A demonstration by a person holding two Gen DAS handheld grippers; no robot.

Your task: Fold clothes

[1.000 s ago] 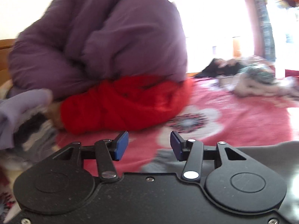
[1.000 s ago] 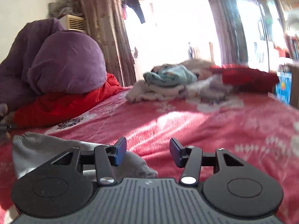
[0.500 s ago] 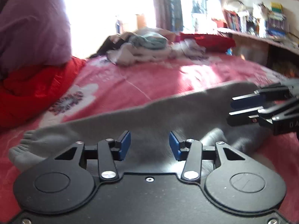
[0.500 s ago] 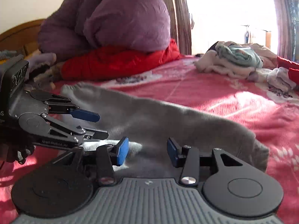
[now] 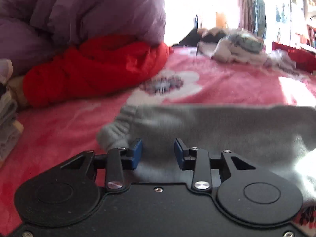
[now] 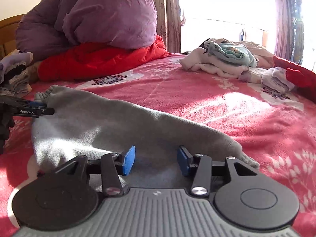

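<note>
A grey garment (image 5: 227, 130) with a gathered cuff (image 5: 116, 130) lies stretched across the pink floral bedspread (image 5: 227, 86). My left gripper (image 5: 158, 150) sits low at the cuff end, and its jaws are closing. Grey cloth lies between the blue pads (image 5: 136, 154), which still stand apart from it. In the right wrist view the same garment (image 6: 118, 122) runs from far left to near right. My right gripper (image 6: 156, 156) hovers open over its near end, with cloth below the pads. The left gripper (image 6: 46, 107) shows side-on at the cuff (image 6: 47, 91).
A purple duvet (image 6: 110, 17) rests on a red quilt (image 6: 102, 59) at the back left. A loose pile of clothes (image 6: 227, 59) lies at the back right by the bright window. Folded items (image 6: 17, 77) sit at the far left, near a wooden headboard (image 6: 7, 33).
The left gripper has moved away from the right gripper to the garment's cuff end, dropped lower, and its jaws have narrowed. The right gripper has shifted a little along the garment.
</note>
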